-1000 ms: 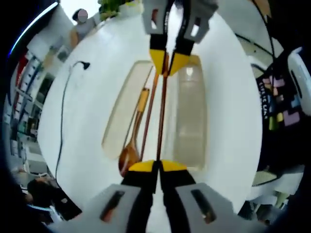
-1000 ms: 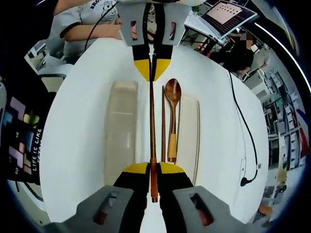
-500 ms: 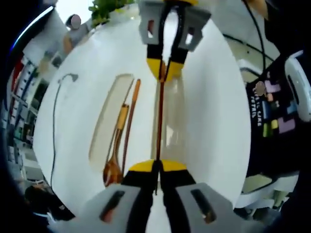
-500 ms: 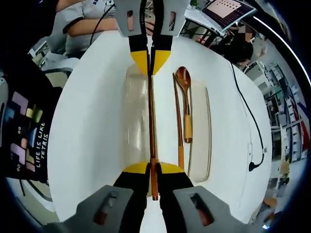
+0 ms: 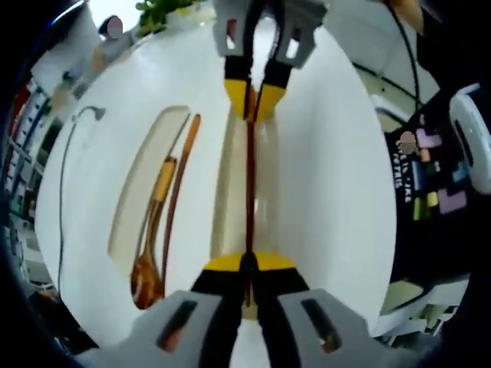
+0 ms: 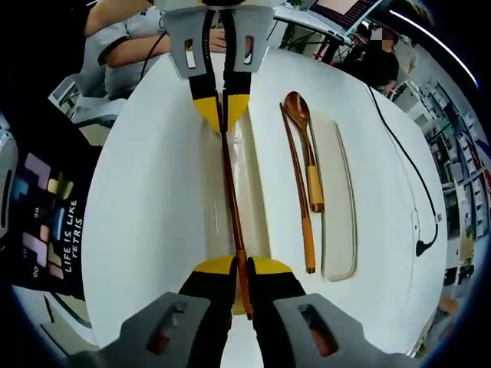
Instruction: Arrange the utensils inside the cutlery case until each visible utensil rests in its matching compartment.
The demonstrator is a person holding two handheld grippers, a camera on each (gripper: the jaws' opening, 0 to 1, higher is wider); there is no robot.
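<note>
One wooden chopstick point(image 5: 249, 176) is held at both ends. My left gripper point(image 5: 245, 265) is shut on its near end, and my right gripper point(image 5: 252, 100) is shut on its far end. It hangs lengthwise over the clear case tray point(image 5: 229, 192). From the other side the same chopstick point(image 6: 229, 176) runs from my right gripper point(image 6: 239, 267) up to my left gripper point(image 6: 221, 109), above the tray point(image 6: 253, 192). A wooden spoon point(image 6: 308, 153) and a second chopstick point(image 6: 298, 184) lie beside the tray, along the edge of the other translucent case half point(image 6: 339, 199).
The round white table point(image 6: 146, 199) has a black cable point(image 6: 399, 146) at one side. A person's arm point(image 6: 123, 38) rests at the far edge. A dark item with coloured block shapes point(image 6: 42, 222) lies off the table's side.
Both grippers have carried the held chopstick sideways, away from the spoon and second chopstick, to above the clear tray. The spoon and second chopstick stay where they were.
</note>
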